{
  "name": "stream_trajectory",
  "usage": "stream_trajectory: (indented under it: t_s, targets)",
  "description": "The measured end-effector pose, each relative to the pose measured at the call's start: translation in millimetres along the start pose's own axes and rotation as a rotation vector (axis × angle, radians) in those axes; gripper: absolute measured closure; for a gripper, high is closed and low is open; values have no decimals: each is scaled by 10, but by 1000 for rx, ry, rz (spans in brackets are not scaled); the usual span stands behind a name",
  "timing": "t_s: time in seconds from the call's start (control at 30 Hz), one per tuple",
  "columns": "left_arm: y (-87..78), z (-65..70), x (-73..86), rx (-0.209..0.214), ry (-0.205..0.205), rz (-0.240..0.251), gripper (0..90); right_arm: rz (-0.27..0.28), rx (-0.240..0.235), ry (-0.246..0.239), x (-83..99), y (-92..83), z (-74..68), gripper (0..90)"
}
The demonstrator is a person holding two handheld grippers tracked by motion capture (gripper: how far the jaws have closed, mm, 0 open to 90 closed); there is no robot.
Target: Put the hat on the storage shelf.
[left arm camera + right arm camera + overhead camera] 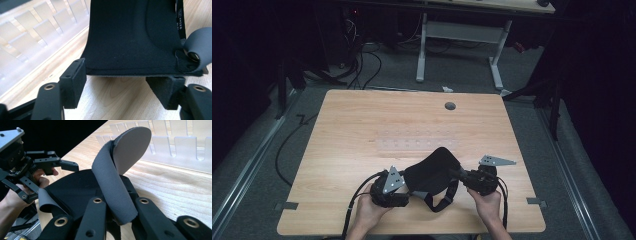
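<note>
1. Here, you are working a black fabric pad low in the centre of the high view, on the near half of the wooden table; its strap is looping toward the bottom edge.
2. Your right gripper is clenching a grey flap of that pad; in the right gripper view the flap is rising from between the shut jaws and curling to the upper middle of the frame.
3. Your left gripper is standing released: in the left gripper view the pad's straight edge is lying across the gap, and neither pad face is pressing on it. The left finger is sitting just at the fabric's corner; whether it is brushing the cloth, I cannot tell.
4. A clear plastic rack is filling the upper left of the left gripper view, lying beyond the pad on the table.
5. Reading the step: you are anchoring one end with the right and lining up the left for a second grip on the opposite edge.
6. The next move is probably calling for a small push forward so the edge is sitting deeper between the jaws, then a closing pinch. Soft cloth may be slipping out, so keep the right hold firm.
</note>
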State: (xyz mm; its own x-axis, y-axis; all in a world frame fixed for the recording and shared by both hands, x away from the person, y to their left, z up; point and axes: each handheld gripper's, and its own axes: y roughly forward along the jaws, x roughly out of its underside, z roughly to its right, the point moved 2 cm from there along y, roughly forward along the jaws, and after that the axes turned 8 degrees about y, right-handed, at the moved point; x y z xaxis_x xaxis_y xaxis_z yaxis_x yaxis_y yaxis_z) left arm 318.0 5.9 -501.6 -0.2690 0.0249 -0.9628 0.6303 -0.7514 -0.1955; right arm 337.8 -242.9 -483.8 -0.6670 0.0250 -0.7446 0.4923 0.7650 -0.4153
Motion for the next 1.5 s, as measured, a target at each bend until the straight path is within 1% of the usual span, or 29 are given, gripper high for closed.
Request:
stream_trajectory:
  t_s: [0.03,0.07,0.1,0.13,0.17,0.23,0.27,0.3,0.33,0.57,0.67,0.7,0.73,0.77,0.83,0.9,0.93,0.97,1.0,1.03,1.1,1.17,1.2,1.27,1.33,1.37,1.4,1.47,1.5]
  targets:
    - [0,0,0,0,0,0,347,-1,0,-1,-1,2,-4,848]
    - [1,-4,-2,-15,15,-2,363,0,-1,0,-2,8,-13,848]
    - [1,-4,-2,-15,15,-2,366,-2,0,-4,-3,14,-18,848]
    - [4,-9,-5,-25,17,-5,369,-4,2,-7,-4,24,-30,848]
    - [-1,-16,-7,-28,24,-9,376,-4,2,-8,-5,31,-37,848]
    - [-7,-16,-14,-30,21,-5,381,-4,0,-8,-7,38,-44,848]
    - [-20,-21,-21,-27,23,-4,387,-4,-2,-10,-11,43,-54,847]
    - [-38,-16,-36,-6,7,2,421,-6,-5,-10,-20,47,-70,847]
    - [-40,-6,-44,-2,5,6,429,-8,-8,-9,-23,50,-75,847]
    - [-12,8,-36,3,1,-7,481,-14,-17,-10,-38,86,-105,846]
    - [3,29,-28,8,10,-16,501,-22,-31,-11,-33,118,-130,846]
    - [4,36,-28,8,14,-17,514,-24,-33,-16,-32,129,-144,845]
    - [-8,35,-33,12,13,-15,551,-26,-33,-22,-36,137,-157,844]
    - [-19,32,-42,16,8,-11,573,-25,-36,-14,-37,138,-159,844]
    - [-43,34,-60,28,0,-8,614,-24,-45,-5,-37,134,-152,841]
    - [-60,43,-67,40,8,-10,658,-22,-48,-9,-35,127,-147,835]
    - [-67,49,-70,50,1,-8,679,-20,-48,-6,-33,122,-146,827]
    - [-67,49,-70,50,1,-8,697,-20,-48,-6,-33,122,-146,827]
    - [-73,49,-67,66,-2,-18,710,-17,-44,-9,-30,119,-141,811]
    - [-73,49,-67,66,-2,-18,719,-17,-44,-9,-30,119,-141,811]
    - [-85,70,-61,91,-2,-23,743,-18,-30,-11,-27,122,-143,796]
    - [-92,77,-66,100,-6,-21,776,-15,-31,-11,-28,123,-141,788]
    - [-103,85,-77,111,-8,-22,776,-14,-32,-11,-30,123,-138,779]
    - [-116,111,-100,131,-14,-20,810,-10,-30,-7,-37,121,-128,760]
    - [-124,144,-115,153,-12,-31,844,1,-21,-3,-55,112,-123,735]
    - [-124,144,-115,153,-12,-31,849,1,-21,-3,-55,112,-123,735]
    - [-124,170,-120,168,-12,-39,855,13,-15,-3,-69,102,-123,723]
    - [-127,169,-132,176,-26,-43,861,26,-9,-2,-84,84,-122,692]
    - [-127,169,-132,176,-26,-43,862,26,-9,-2,-84,84,-122,692]
